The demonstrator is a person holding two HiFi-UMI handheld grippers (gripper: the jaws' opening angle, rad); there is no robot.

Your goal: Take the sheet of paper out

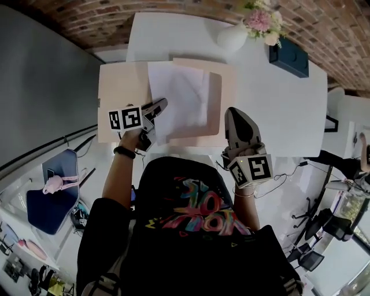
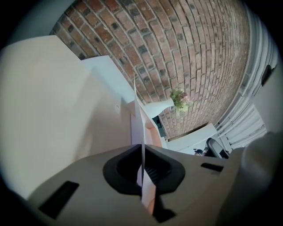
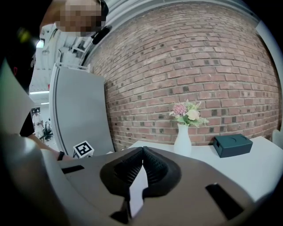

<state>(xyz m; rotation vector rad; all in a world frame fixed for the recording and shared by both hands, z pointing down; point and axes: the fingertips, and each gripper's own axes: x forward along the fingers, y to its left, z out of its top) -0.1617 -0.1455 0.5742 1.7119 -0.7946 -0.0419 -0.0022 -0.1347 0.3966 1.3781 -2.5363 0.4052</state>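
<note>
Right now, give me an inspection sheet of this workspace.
Surface: white table.
Job's things: sheet of paper lying on an open beige folder.
Clutter: vase of flowers; dark box.
Grippers: left gripper shut on the sheet's edge; right gripper jaws together, by the folder's right edge.
Cables: thin cable beside the right hand.
Surroundings: brick wall; grey panel; blue chair.

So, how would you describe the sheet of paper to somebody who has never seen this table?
On the white table by the brick wall lies an open beige folder. The sheet of paper lies over its middle, its near corner pinched in the left gripper. Unlike the beige folder under it, it is plain white and thin.
</note>
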